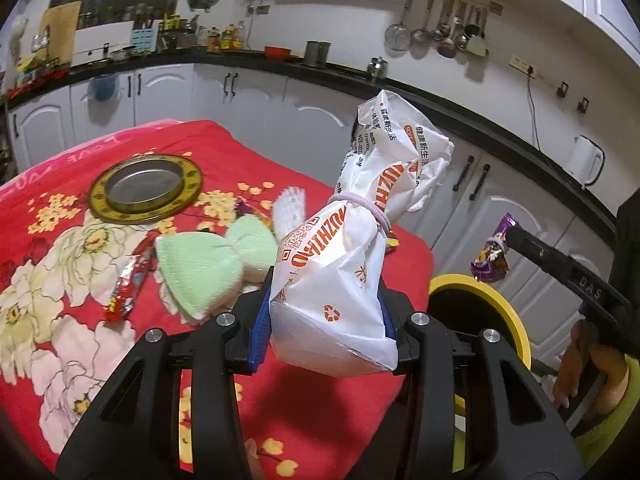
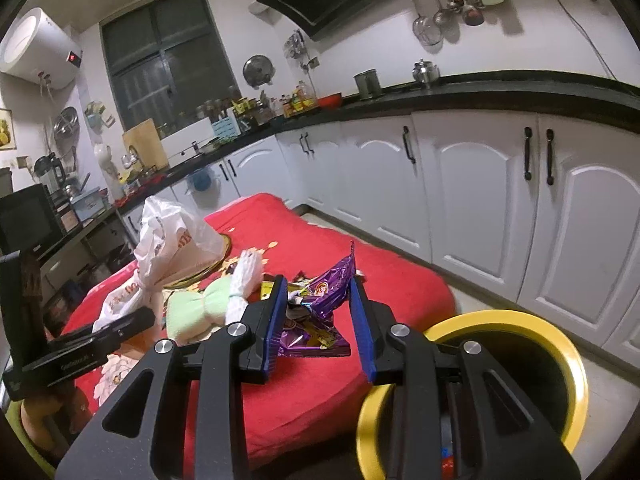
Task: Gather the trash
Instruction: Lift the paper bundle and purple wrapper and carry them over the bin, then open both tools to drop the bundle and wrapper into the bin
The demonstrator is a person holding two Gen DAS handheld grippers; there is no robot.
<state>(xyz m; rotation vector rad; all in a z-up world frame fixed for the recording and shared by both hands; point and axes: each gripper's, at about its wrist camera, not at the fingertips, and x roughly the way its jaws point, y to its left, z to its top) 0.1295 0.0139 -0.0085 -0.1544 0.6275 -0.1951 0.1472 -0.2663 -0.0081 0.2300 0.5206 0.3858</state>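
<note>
My left gripper (image 1: 324, 320) is shut on a white plastic bag (image 1: 360, 208) with orange print, tied at the neck with an elastic band and held upright above the red tablecloth (image 1: 312, 420). At the right edge of the left wrist view my right gripper (image 1: 508, 232) holds a crumpled purple snack wrapper (image 1: 492, 256) above a yellow-rimmed bin (image 1: 516, 320). In the right wrist view the right gripper (image 2: 320, 320) pinches that purple wrapper (image 2: 316, 312) between its blue pads. The left gripper (image 2: 148, 314) and its bag (image 2: 160, 248) are at the left, and the bin (image 2: 576, 380) is at the lower right.
On the cloth lie a red snack wrapper (image 1: 128, 284), a green bow-shaped cloth (image 1: 212, 268), a white brush-like piece (image 1: 290, 208) and a gold-rimmed metal plate (image 1: 146, 188). White cabinets (image 2: 480, 200) under a black counter line the far side. A person's hand (image 1: 576, 364) grips the right tool.
</note>
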